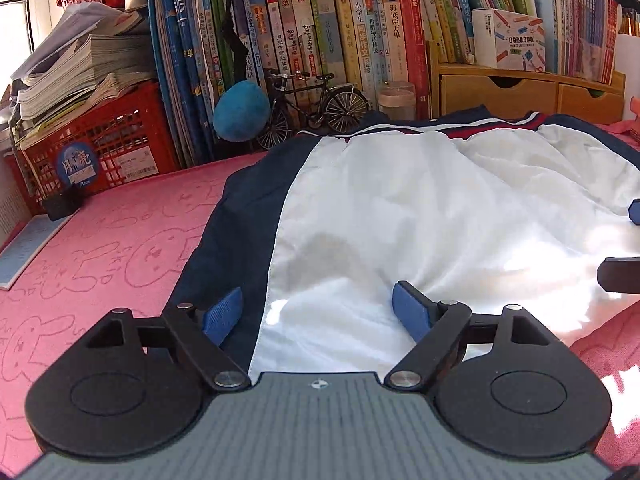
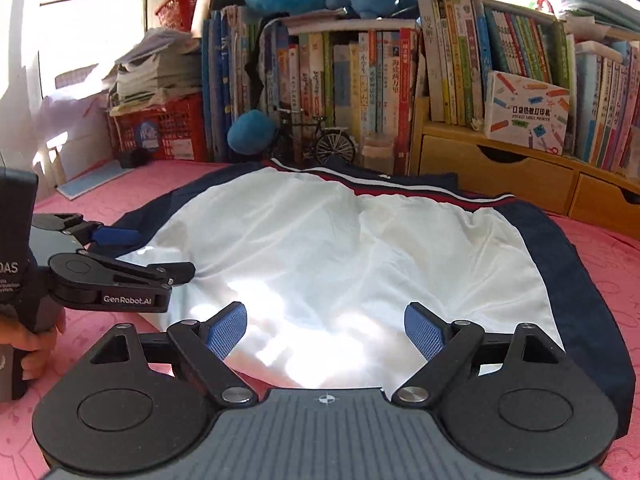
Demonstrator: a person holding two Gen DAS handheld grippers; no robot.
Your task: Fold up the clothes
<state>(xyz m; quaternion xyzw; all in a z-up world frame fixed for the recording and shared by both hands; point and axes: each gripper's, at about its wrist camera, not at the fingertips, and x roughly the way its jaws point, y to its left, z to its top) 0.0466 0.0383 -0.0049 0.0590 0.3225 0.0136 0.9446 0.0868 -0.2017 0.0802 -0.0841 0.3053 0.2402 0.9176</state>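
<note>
- The jacket (image 1: 420, 208), white with navy side panels and a red-and-white striped band along its far edge, lies spread flat across the middle of both views on the pink bunny-print mat (image 1: 100, 248).
- Our left gripper (image 1: 318, 312) sits at the lower centre of its view, fingers spread wide over the near hem, straddling the seam between navy and white; nothing is pinched.
- Our right gripper (image 2: 325, 332) is likewise wide apart above the white panel at the lower centre of its frame, holding no cloth.
- We judge the fabric slick and thin: a shallow bite could slip, or catch only the top layer, leaving the fold crooked.
- Sun glare washes out the near hem, so we could misjudge the edge.
- Lifting too far back could sweep the model bicycle (image 1: 316, 110) or blue plush (image 1: 241, 111) by the books (image 1: 360, 40).
</note>
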